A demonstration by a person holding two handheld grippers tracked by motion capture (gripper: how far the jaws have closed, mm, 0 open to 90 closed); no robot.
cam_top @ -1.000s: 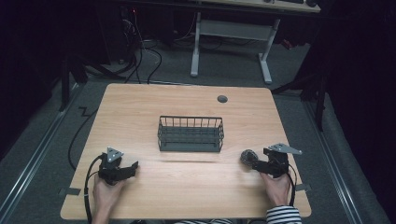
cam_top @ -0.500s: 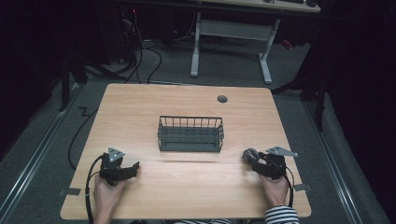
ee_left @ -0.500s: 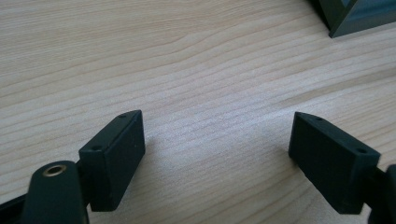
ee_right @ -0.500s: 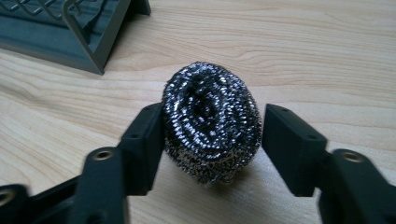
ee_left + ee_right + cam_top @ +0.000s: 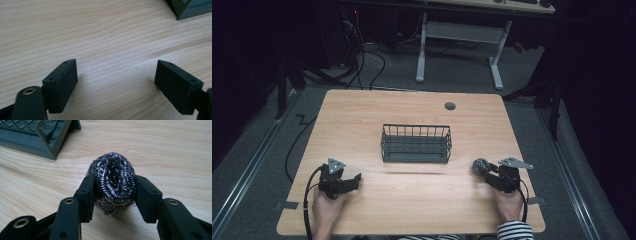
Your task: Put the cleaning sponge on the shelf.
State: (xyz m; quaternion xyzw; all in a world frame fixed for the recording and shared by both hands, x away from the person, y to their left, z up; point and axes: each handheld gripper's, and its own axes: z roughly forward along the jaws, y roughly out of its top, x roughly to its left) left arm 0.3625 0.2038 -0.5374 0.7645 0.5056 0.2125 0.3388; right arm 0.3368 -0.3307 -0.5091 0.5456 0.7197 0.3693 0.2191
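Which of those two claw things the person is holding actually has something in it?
The right gripper: its jaws are clamped on a steel wool scrubber. The left gripper has its jaws spread apart, with bare wooden table between them.

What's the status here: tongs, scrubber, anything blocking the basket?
Left tongs open, empty, low over the table. Right tongs shut on the steel scrubber. Wire basket mid-table, apart from both. Nothing in the way.
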